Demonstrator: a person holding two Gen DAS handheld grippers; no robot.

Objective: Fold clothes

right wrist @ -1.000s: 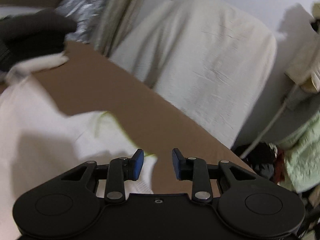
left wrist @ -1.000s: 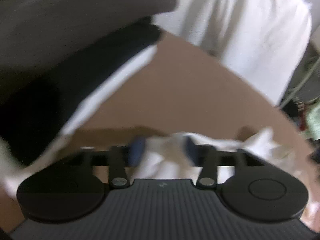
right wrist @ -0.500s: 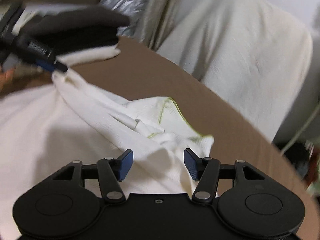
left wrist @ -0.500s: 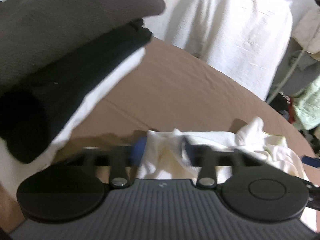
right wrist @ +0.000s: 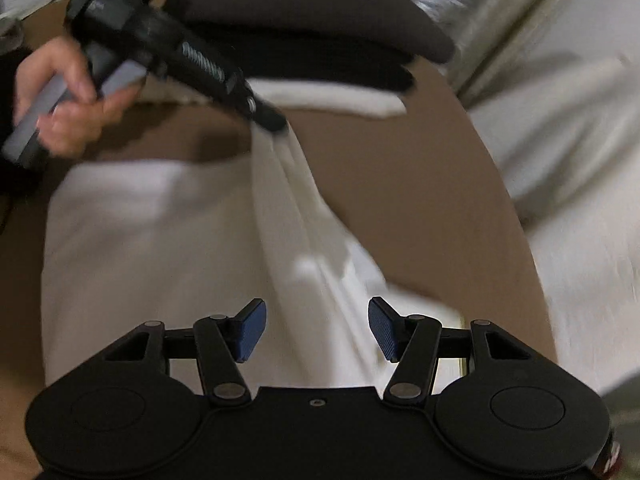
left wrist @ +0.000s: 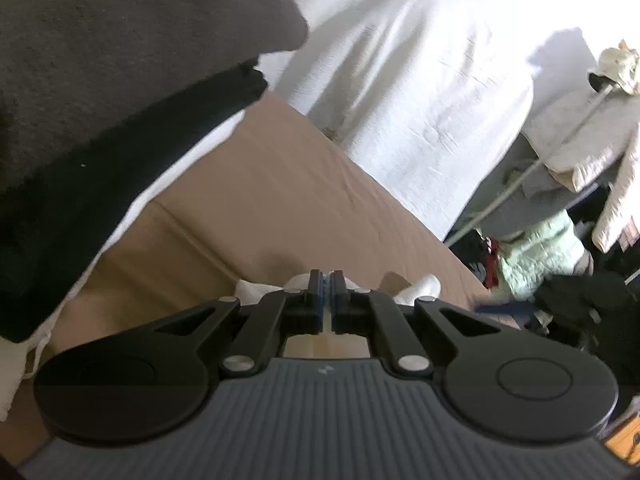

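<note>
Brown table (right wrist: 420, 184) fills most of both views. On it, the white garment (right wrist: 160, 264) lies spread toward you, one edge drawn up into a taut ridge running to the far side. Beyond that, a stack of folded clothes (left wrist: 100, 100) — dark grey on top, black under it, white at the bottom.

Your left gripper (left wrist: 326, 296) is clenched on the far corner of the white garment; a sliver of pale cloth shows between the pads, and in the right wrist view the ridge of fabric ends at its tip. Your left hand (right wrist: 68, 100) is wrapped round the handle.

Your right gripper (right wrist: 316, 330) hangs released over the near part of the garment, blue pads wide, cloth below them, not pinched. Its jaws have just been opening, though not within the last instant.

Judgement: you are setting up a two-point hold. Bring the right gripper down on the matching edge, take a single layer — not a bunch — and keep the left firm so the ridge stays taut. Lift both evenly; uneven pull will likely skew the fold.
</note>
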